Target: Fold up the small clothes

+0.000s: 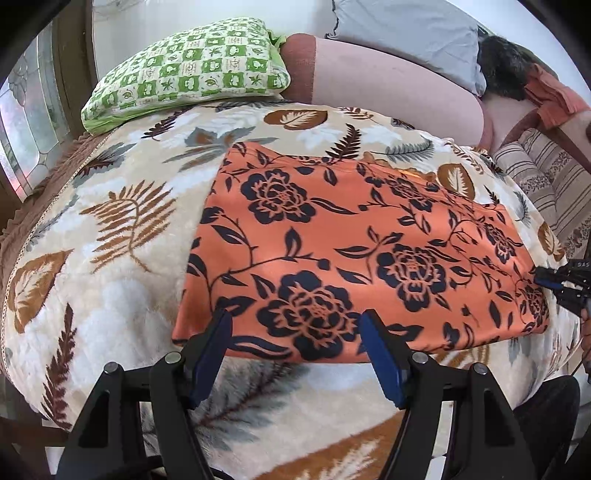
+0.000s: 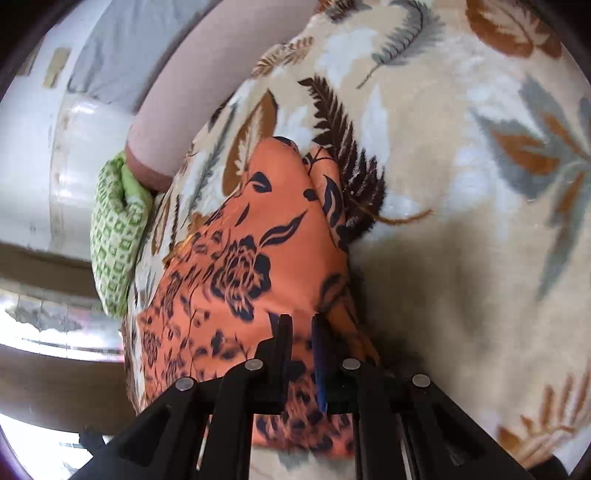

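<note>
An orange cloth with dark navy flowers (image 1: 351, 251) lies spread flat on a leaf-patterned blanket (image 1: 110, 258). My left gripper (image 1: 295, 325) is open, its fingers straddling the cloth's near edge, holding nothing. My right gripper (image 1: 554, 284) shows at the cloth's right edge in the left wrist view. In the right wrist view the right gripper (image 2: 301, 325) is shut on the orange cloth (image 2: 251, 258), with the fabric pinched between its fingers and bunched ahead of them.
A green and white checked pillow (image 1: 192, 70) lies at the blanket's far left. A pink bolster (image 1: 388, 88) and grey pillow (image 1: 406, 33) lie behind. Striped cushions (image 1: 546, 184) sit at the right. A window (image 1: 26, 129) is at the left.
</note>
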